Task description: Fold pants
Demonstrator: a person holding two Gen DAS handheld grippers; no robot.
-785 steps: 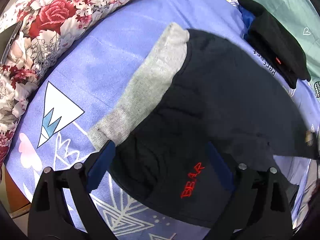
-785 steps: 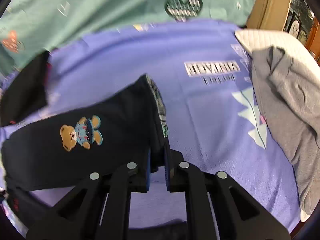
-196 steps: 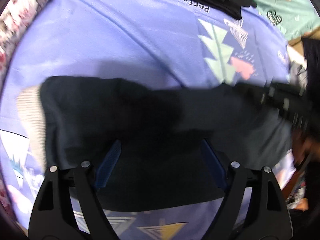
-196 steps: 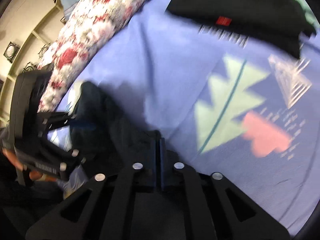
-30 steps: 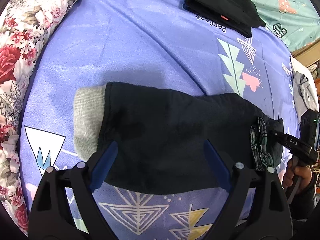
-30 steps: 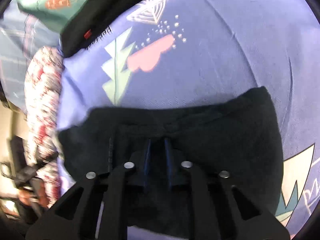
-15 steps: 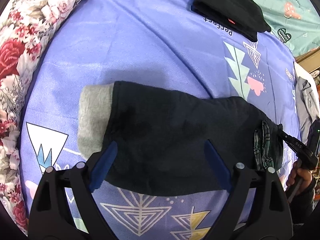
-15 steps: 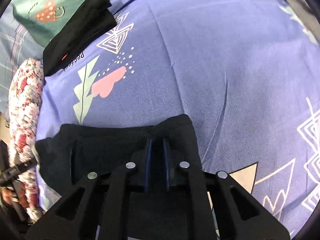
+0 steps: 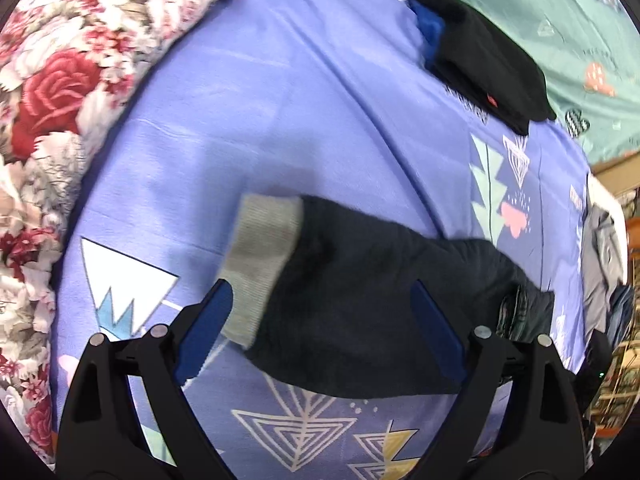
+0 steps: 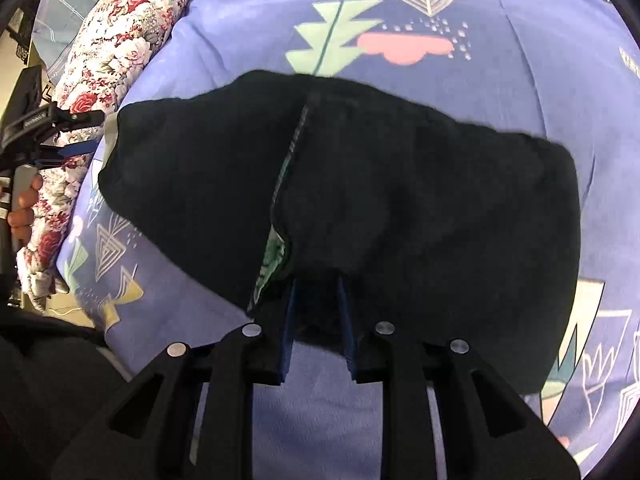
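Lying folded on the purple bedsheet (image 9: 280, 92), black pants (image 9: 360, 312) sit between the wide-spread left gripper (image 9: 320, 332); right gripper (image 10: 318, 312) pinches their near edge, narrowly parted.

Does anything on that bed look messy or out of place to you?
Slightly. The folded black pants lie askew on the purple sheet, edges uneven, with a patterned green lining peeking out along a seam. The right hand-held gripper has fabric between its fingers. A crumpled grey garment sits at the bed's edge.
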